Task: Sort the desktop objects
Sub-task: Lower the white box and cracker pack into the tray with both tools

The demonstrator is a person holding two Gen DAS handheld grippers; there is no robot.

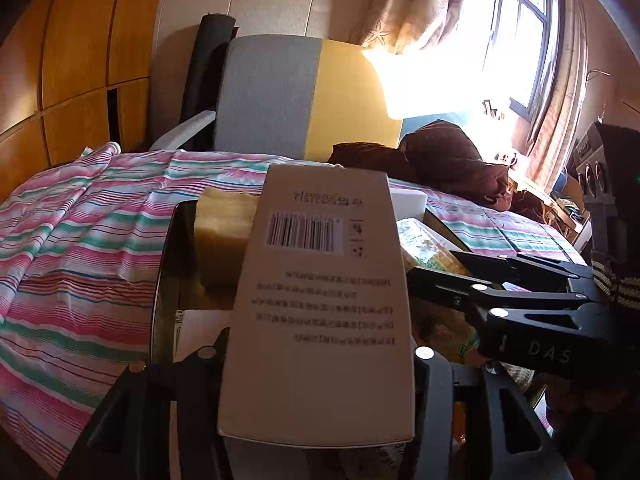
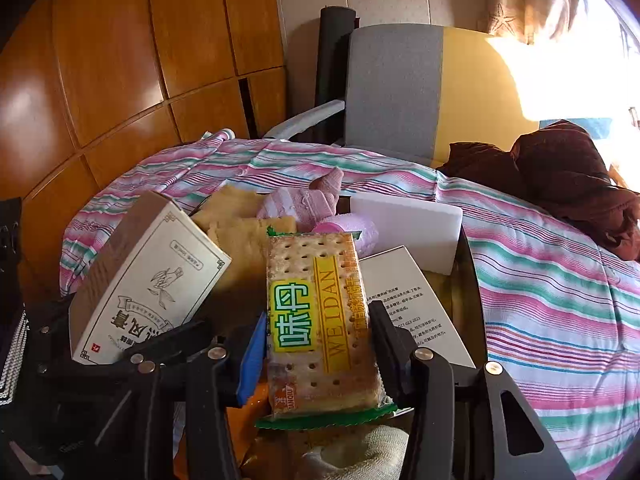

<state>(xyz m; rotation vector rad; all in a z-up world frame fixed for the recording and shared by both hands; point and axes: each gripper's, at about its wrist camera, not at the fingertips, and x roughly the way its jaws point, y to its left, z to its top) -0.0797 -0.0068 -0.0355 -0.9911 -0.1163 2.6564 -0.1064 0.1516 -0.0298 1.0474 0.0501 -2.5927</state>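
1. And here's the biggest thing in view: one pink, green and white striped cloth (image 2: 540,280) draped over the counter, with one grey-and-yellow chair (image 2: 420,92) standing behind it.
2. On the cloth sits one dark tray (image 1: 162,264), and everything being sorted is piled into it, so it looks like the collecting spot.
3. The left gripper (image 1: 316,364) holds one cream carton (image 1: 320,300), barcode side up, fingers clamped on its long sides above the tray, probably so it can be carried off flat.
4. The right gripper (image 2: 320,344) has one cracker packet (image 2: 320,320) clamped between its fingers at mid-length, lifted over the pile, a sensible hold for a thin, crushable pack.
5. Still in the tray, counted from the right wrist view: one white foam block (image 2: 412,228) at the far edge, one white leaflet box (image 2: 404,300) lying flat beneath the packet, two tan sponges (image 2: 240,232), one pink rolled cloth (image 2: 316,204).
6. One hand carries each item, so my read is two picks under way together, both heading out of the tray.
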